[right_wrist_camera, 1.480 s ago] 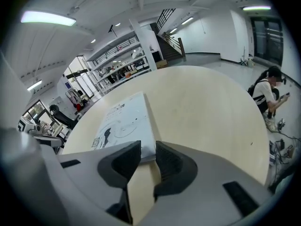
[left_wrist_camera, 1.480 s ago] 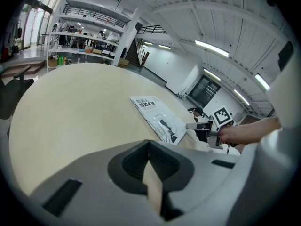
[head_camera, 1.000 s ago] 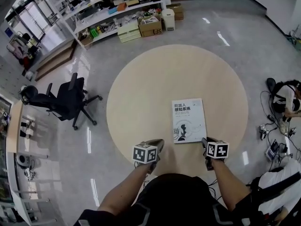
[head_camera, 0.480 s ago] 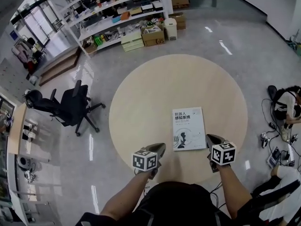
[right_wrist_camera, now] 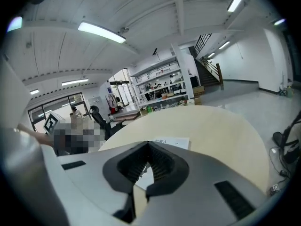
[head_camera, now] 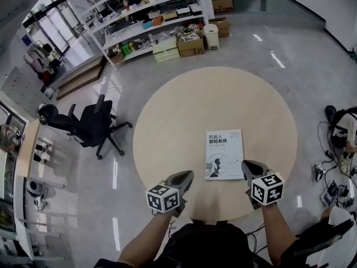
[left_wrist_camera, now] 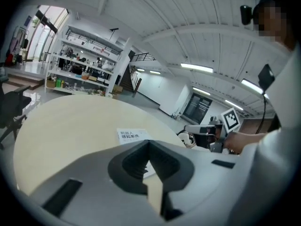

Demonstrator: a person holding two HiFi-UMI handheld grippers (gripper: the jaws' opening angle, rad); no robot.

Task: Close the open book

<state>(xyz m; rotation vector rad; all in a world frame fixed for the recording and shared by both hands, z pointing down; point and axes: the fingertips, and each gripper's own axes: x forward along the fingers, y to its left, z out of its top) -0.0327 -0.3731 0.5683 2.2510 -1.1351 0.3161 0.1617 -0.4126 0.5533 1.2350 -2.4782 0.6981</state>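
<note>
Book [head_camera: 224, 154] lies closed, just beside the shut right gripper [head_camera: 249, 167].

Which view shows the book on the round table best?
The head view: the book lies closed, whole cover visible from above. Both gripper views catch only a low, partly hidden sliver of its cover.

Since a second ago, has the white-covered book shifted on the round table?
No. The white-covered book keeps its place on the round beige table, right of centre near the front edge.
</note>
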